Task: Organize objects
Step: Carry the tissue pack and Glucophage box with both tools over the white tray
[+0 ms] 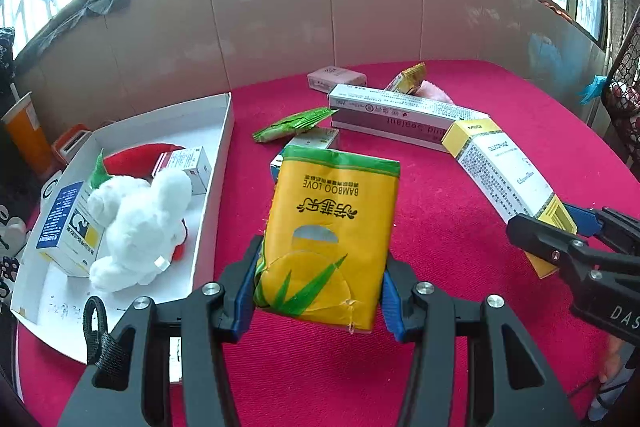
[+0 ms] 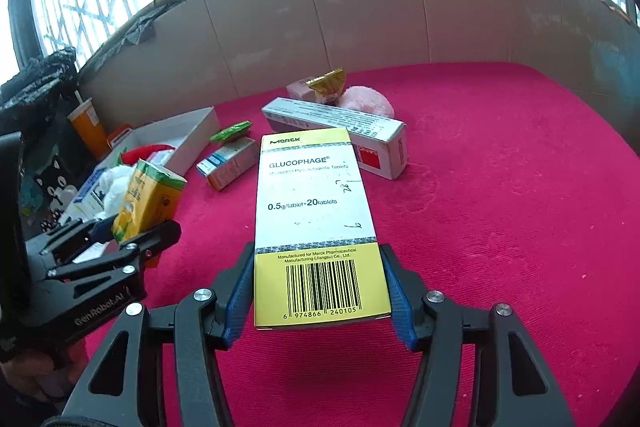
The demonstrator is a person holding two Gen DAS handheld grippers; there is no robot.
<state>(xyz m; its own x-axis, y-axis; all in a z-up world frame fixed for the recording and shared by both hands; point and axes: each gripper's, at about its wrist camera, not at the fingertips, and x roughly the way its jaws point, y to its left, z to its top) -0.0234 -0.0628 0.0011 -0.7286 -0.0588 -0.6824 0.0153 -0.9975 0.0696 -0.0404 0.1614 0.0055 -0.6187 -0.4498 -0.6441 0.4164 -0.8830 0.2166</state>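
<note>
My left gripper (image 1: 320, 291) is shut on a yellow tissue pack (image 1: 330, 239) with a green top, held above the red cloth just right of the white tray (image 1: 212, 187). It also shows in the right wrist view (image 2: 148, 199). My right gripper (image 2: 320, 291) is shut on a yellow and white Glucophage box (image 2: 316, 219), held above the cloth; the box also shows in the left wrist view (image 1: 504, 179). The tray holds a white plush toy (image 1: 140, 227), a blue and white box (image 1: 64, 227), a small white box (image 1: 192, 167) and something red.
On the red cloth (image 2: 500, 207) lie a long grey sealant box (image 2: 340, 131), a green sachet (image 1: 296, 125), a small blue and white box (image 2: 228, 163), a pink box (image 1: 336, 77), a gold sachet (image 2: 328, 85) and a pink puff (image 2: 368, 101). A cardboard wall (image 1: 360, 7) stands behind. An orange cup (image 1: 24, 131) stands left.
</note>
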